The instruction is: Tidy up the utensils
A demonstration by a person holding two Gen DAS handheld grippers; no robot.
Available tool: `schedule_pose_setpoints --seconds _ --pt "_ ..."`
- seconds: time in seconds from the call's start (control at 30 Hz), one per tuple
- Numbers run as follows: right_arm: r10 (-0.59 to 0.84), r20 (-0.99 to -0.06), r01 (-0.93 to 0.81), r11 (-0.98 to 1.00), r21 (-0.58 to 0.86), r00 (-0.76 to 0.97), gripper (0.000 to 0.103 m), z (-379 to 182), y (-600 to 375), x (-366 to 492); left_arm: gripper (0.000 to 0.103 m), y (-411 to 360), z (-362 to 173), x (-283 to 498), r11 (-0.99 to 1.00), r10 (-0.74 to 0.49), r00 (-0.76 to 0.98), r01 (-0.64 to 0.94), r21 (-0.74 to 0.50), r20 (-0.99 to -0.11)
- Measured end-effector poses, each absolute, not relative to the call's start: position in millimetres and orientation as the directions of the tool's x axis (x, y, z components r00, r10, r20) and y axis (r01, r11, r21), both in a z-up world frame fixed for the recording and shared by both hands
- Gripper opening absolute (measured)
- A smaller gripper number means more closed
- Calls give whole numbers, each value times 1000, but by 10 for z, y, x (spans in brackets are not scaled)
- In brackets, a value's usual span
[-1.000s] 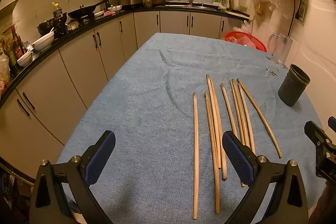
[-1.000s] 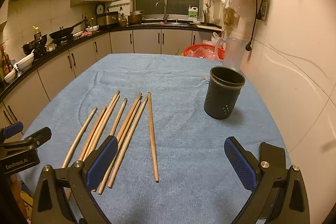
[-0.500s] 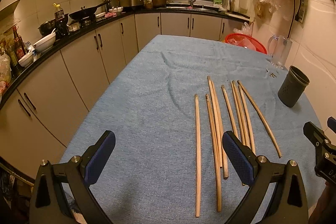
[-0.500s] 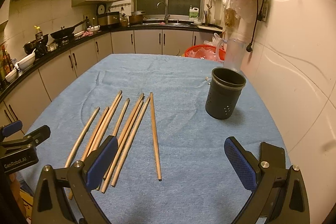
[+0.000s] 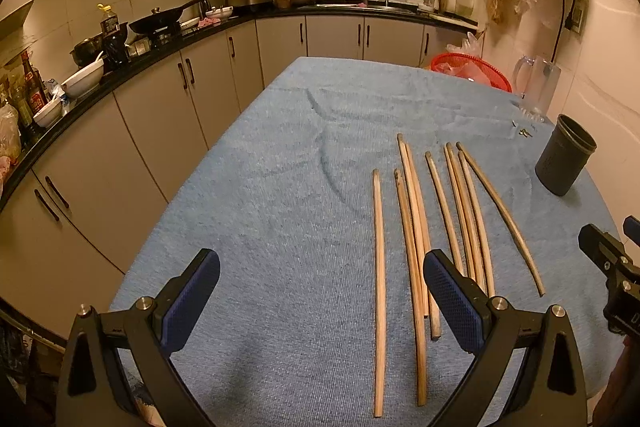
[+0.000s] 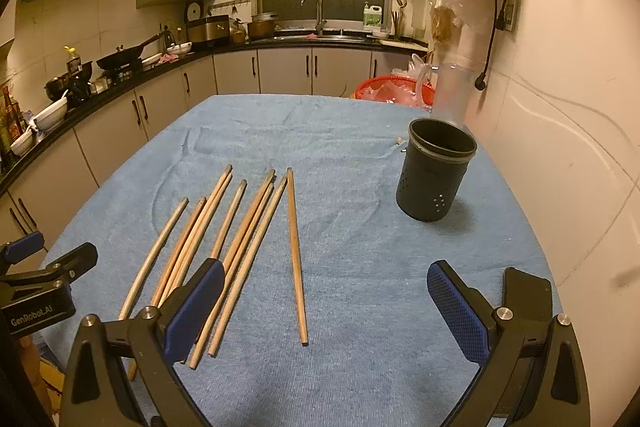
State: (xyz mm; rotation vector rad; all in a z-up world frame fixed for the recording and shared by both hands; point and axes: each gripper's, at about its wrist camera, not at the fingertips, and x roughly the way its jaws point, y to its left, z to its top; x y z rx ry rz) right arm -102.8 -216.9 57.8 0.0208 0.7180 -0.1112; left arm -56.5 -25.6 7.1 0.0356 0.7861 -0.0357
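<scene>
Several wooden chopsticks (image 5: 416, 223) (image 6: 236, 239) lie side by side on the blue cloth, pointing away from me. A dark perforated holder cup (image 5: 565, 160) (image 6: 436, 174) stands upright and looks empty, to the right of them. My left gripper (image 5: 320, 291) hovers open over the near end of the leftmost sticks, holding nothing. Open too, my right gripper (image 6: 326, 297) hangs above the near end of the rightmost chopstick (image 6: 296, 255), and nothing is between its fingers. Each gripper shows at the edge of the other's view.
The table (image 6: 360, 267) is covered by the blue cloth; a wall runs close along its right side. A clear plastic jug (image 6: 448, 95) and a red basket (image 6: 390, 89) stand behind the cup. Kitchen counters with pans and bowls line the left.
Both views have pulled back and up slightly, so the chopsticks and cup sit a little lower and farther. Both grippers stay open; nothing on the cloth has moved.
</scene>
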Motion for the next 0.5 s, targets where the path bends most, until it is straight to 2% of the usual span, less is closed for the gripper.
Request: schedule_pose_setpoints --seconds 0.37,0.43,0.47,0.5 --pt "-4 -694 35 999 31 720 100 664 -2247 -652 101 -284 -44 -459 998 -10 666 54 35 -746" --pt "52 -720 7 997 79 692 97 665 -2282 -514 101 -263 -73 -382 997 -1 644 56 45 -765" --pt "68 -730 0 996 93 680 90 661 -2293 -456 99 -247 -83 -337 997 -5 629 61 44 -778" --pt "87 -742 -9 994 108 665 87 654 -2306 -384 92 -215 -92 -264 997 -29 599 76 20 -800"
